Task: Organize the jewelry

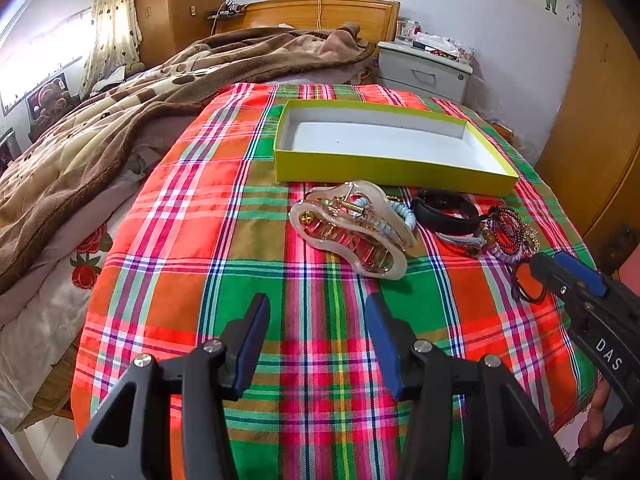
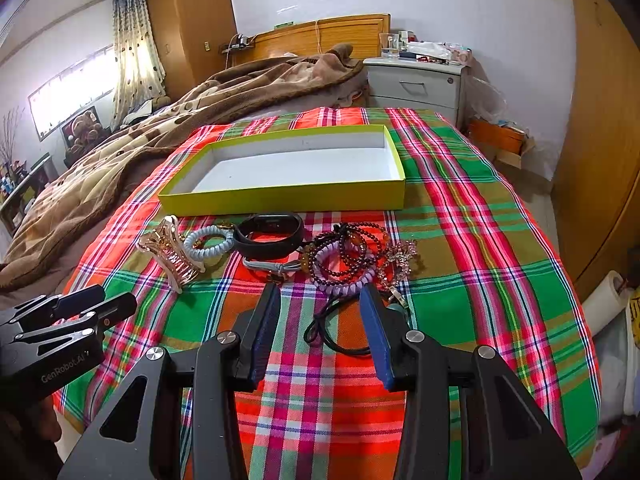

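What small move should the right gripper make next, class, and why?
Probably ease the right gripper forward and down onto the purple coil band, then close. It is open, that band lies nearest, just ahead of its fingertips, and the yellow box behind the pile holds nothing yet. The left gripper is open too, short of the hair clip.

Left wrist view rides low over the plaid cloth (image 1: pixel 180 240) on the bed, looking forward between its own fingers toward the headboard (image 1: pixel 320 14), the clear hair claw (image 1: pixel 352 228) close ahead. Right wrist view sits just beside it, to the right, facing the same way, near the tangle of bracelets (image 2: pixel 352 256). Both share the yellow-green box (image 1: pixel 384 168), the jewelry row, nightstand (image 2: pixel 416 84), and each catches the other hand-held gripper at its edge.
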`<action>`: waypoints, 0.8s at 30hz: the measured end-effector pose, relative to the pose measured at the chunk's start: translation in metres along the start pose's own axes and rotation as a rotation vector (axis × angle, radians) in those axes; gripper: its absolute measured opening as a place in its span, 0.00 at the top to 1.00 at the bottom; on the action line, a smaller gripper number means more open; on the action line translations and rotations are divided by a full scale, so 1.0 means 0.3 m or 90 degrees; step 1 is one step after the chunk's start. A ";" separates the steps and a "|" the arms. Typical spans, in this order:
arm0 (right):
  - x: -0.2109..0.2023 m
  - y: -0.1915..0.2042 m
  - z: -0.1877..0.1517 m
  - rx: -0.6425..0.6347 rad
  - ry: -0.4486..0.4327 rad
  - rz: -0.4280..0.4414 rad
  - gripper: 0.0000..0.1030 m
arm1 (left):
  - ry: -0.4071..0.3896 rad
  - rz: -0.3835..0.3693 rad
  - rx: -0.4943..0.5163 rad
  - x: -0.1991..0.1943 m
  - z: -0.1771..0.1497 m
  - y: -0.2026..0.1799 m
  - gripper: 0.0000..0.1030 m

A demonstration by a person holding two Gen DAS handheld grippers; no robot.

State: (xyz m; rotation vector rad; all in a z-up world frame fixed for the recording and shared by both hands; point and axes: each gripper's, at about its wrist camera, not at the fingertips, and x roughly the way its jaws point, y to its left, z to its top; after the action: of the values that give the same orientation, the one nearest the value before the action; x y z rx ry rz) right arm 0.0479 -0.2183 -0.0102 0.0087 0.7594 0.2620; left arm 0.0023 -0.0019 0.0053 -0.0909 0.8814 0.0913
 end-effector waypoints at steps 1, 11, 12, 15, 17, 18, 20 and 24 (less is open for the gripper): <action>0.001 -0.004 0.003 0.001 0.001 0.000 0.59 | -0.001 0.000 0.000 -0.001 0.001 0.000 0.50; 0.009 -0.036 0.015 0.012 -0.002 -0.006 0.59 | 0.011 -0.040 -0.011 0.018 0.021 0.006 0.50; 0.010 -0.043 0.016 0.013 -0.003 -0.007 0.59 | 0.013 -0.049 -0.015 0.019 0.026 0.007 0.50; 0.013 -0.062 0.019 0.017 -0.007 -0.008 0.59 | 0.015 -0.077 -0.027 0.028 0.042 0.011 0.50; 0.016 -0.080 0.021 0.020 -0.009 -0.006 0.59 | 0.020 -0.100 -0.034 0.037 0.060 0.007 0.50; 0.019 -0.091 0.022 0.021 -0.008 -0.005 0.59 | 0.022 -0.111 -0.038 0.040 0.070 0.002 0.50; 0.024 -0.115 0.024 0.027 -0.007 -0.015 0.59 | 0.019 -0.131 -0.040 0.043 0.086 -0.012 0.50; 0.028 -0.155 0.029 0.043 -0.006 -0.026 0.59 | 0.030 -0.155 -0.052 0.082 0.120 -0.037 0.50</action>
State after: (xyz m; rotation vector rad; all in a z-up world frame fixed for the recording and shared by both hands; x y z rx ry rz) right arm 0.0707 -0.2606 -0.0144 0.0574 0.7573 0.1969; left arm 0.0465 -0.0078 0.0095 -0.2762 0.9078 -0.1033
